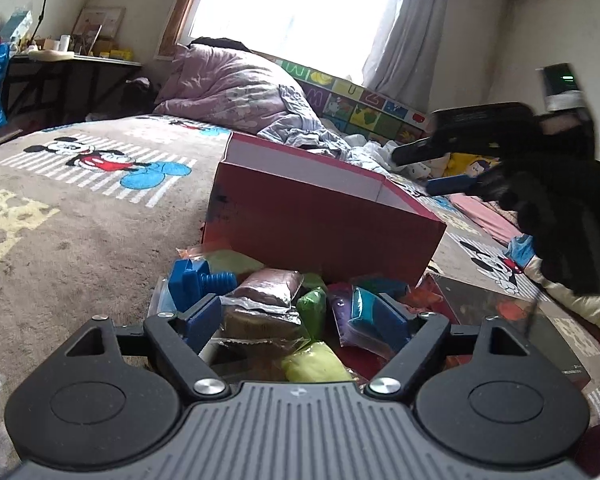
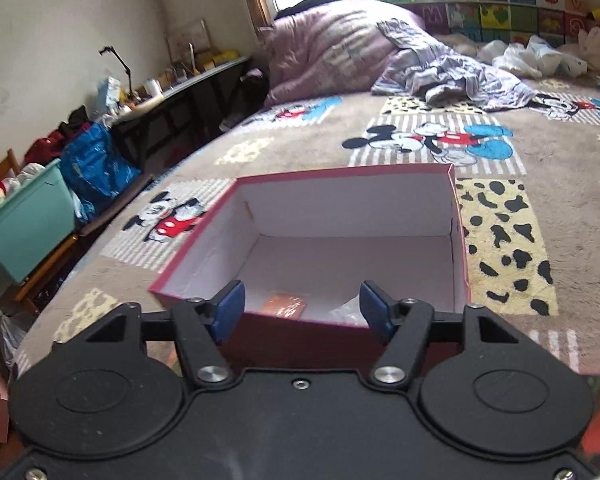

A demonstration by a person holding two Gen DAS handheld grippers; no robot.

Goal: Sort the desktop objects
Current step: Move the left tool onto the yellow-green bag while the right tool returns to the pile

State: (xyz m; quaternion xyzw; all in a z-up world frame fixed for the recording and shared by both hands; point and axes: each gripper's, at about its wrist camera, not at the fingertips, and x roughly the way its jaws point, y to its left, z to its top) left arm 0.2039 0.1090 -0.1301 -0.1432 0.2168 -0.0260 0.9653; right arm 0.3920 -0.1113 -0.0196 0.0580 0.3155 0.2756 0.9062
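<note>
A red cardboard box [image 1: 320, 220] with a white inside stands on the Mickey Mouse blanket. In front of it lies a pile of small things: a blue toy bolt [image 1: 198, 280], a brown foil-wrapped pack [image 1: 260, 300], a green pack [image 1: 312, 306], a yellow-green pack [image 1: 316, 364] and a teal pack [image 1: 370, 316]. My left gripper [image 1: 300, 320] is open low over the pile, its fingers either side of the brown pack. My right gripper [image 2: 302, 316] is open and empty above the box's near wall [image 2: 300, 340]. An orange pack [image 2: 286, 305] and a clear bag [image 2: 346, 312] lie inside the box.
A pink quilt [image 2: 332, 44] and crumpled clothes [image 2: 452, 72] lie at the bed's far end. A letter play mat [image 2: 500, 8] lines the wall. A desk [image 2: 180, 92], a blue bag [image 2: 96, 168] and a teal bin [image 2: 28, 220] stand left of the bed.
</note>
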